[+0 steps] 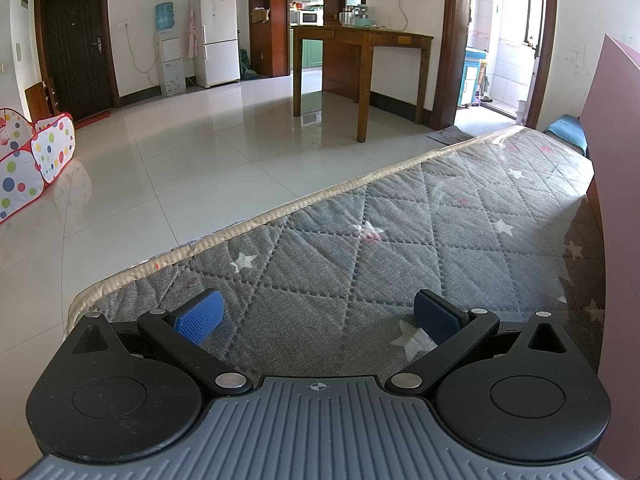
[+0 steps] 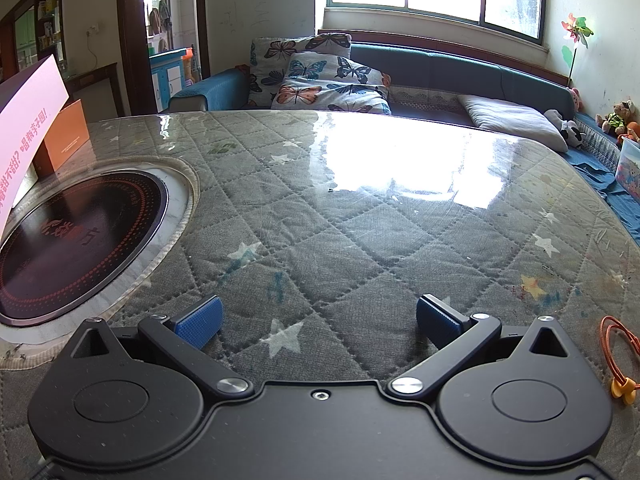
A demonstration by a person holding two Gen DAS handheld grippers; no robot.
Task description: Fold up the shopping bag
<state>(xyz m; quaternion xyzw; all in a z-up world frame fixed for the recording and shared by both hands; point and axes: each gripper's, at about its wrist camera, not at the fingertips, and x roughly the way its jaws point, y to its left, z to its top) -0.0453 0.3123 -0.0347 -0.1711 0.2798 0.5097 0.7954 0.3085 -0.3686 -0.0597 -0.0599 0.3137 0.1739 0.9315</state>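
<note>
Both hand-held grippers are spread wide with nothing between the blue pads: left hand-held gripper (image 1: 318,316) and right hand-held gripper (image 2: 319,318) just hang over the quilted star-print worktop (image 2: 360,240) under its clear cover. The shopping bag looks like the pink one (image 2: 30,120) standing at the far left in the right wrist view, with pink Chinese lettering I can only partly read, beside an orange box (image 2: 68,136). A round black cooktop (image 2: 76,232) sits inset in the worktop; its markings are too blurry.
</note>
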